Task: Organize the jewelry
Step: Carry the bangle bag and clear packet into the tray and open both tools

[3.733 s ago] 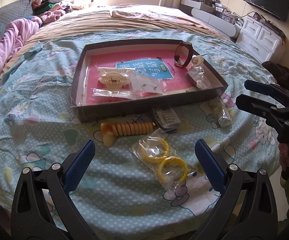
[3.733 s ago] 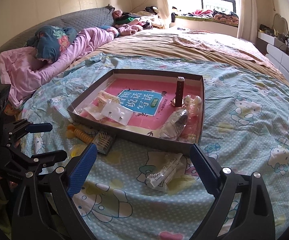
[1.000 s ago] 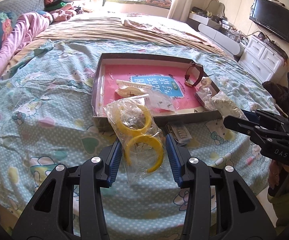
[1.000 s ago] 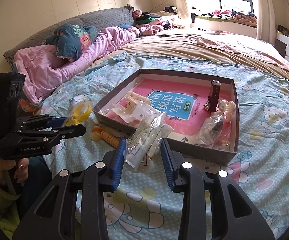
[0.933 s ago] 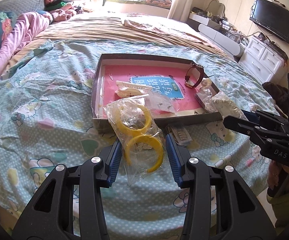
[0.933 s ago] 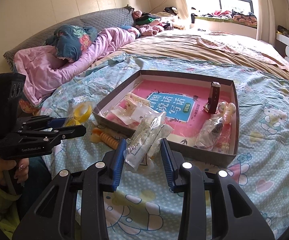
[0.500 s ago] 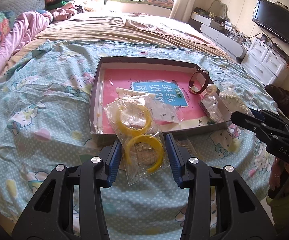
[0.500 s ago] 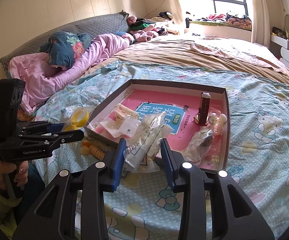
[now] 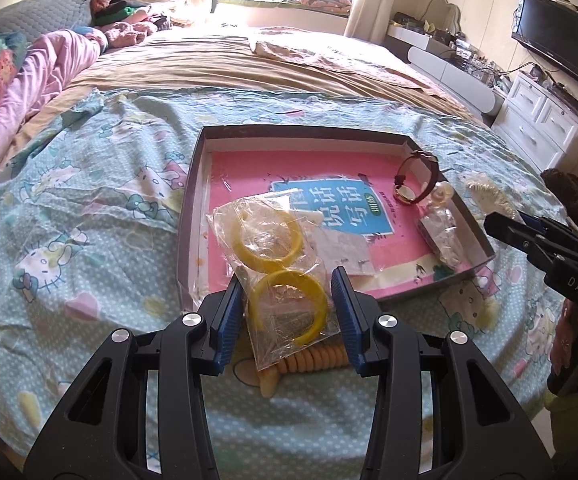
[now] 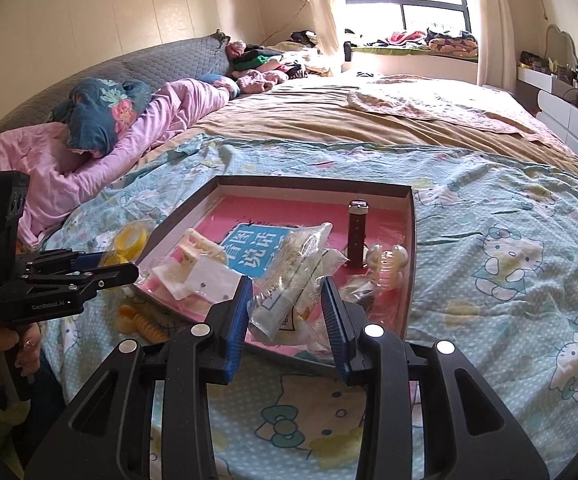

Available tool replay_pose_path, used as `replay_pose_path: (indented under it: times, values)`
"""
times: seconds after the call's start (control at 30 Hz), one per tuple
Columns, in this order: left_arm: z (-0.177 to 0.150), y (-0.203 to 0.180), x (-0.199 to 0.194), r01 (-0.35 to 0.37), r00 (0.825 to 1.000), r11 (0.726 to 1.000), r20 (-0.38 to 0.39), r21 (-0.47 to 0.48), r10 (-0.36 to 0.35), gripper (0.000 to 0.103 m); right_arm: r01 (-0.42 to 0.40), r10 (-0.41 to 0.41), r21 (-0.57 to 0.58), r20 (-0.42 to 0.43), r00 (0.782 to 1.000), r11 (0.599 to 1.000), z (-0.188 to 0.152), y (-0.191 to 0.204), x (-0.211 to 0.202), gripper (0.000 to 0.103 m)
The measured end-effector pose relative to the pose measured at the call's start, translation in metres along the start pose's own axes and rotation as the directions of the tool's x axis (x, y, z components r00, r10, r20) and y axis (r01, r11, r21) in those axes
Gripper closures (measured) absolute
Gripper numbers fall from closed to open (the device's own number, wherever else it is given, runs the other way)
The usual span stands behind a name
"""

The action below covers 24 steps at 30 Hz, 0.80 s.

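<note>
Two bagged jewelry pieces held over the tray's near edge

The bag of yellow bangles is clamped in the left gripper; the right gripper pinches a clear packet. Both hang over the shallow box, seemingly for dropping in.

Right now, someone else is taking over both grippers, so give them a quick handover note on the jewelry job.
Left gripper: shut on the bag of yellow bangles, held over the tray's near left corner.
Right gripper: shut on a clear bag of pale jewelry, held over the tray's near edge.
Tray: already holds the watch, a cream hair clip and several small bags.
Left to do: release both bags into the tray, then fetch the orange spiral piece from the bedspread.
</note>
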State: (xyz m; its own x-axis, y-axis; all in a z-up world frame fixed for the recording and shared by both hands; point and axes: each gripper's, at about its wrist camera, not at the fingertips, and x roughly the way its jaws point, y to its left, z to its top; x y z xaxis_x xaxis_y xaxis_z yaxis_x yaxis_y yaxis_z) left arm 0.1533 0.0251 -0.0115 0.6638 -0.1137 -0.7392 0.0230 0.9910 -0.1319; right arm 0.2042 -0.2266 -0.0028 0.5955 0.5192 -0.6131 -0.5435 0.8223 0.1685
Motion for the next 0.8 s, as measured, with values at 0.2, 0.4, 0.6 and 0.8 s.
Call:
replay_pose_path:
  times: [0.2, 0.4, 0.6, 0.8]
  values:
    - [0.006, 0.011, 0.017, -0.035, 0.999, 0.999, -0.018, -0.014, 0.035, 0.068, 0.027, -0.027, 0.010, -0.026, 0.999, 1.000, 0.002, -0.010, 0.021, 0.069]
    - [0.007, 0.016, 0.027, -0.051, 0.998, 0.998, -0.031, -0.024, 0.050, 0.068, 0.029, -0.029, 0.005, -0.059, 0.998, 1.000, 0.000, -0.009, 0.041, 0.069]
    - [0.008, 0.020, 0.032, -0.051, 0.998, 0.998, -0.039, -0.038, 0.050, 0.067, 0.026, -0.027, -0.007, -0.090, 0.996, 1.000, -0.003, -0.004, 0.055, 0.069]
    - [0.007, 0.021, 0.033, -0.046, 0.998, 0.998, -0.042, -0.041, 0.045, 0.067, 0.023, -0.023, 0.000, -0.105, 0.994, 1.000, -0.005, -0.003, 0.059, 0.069]
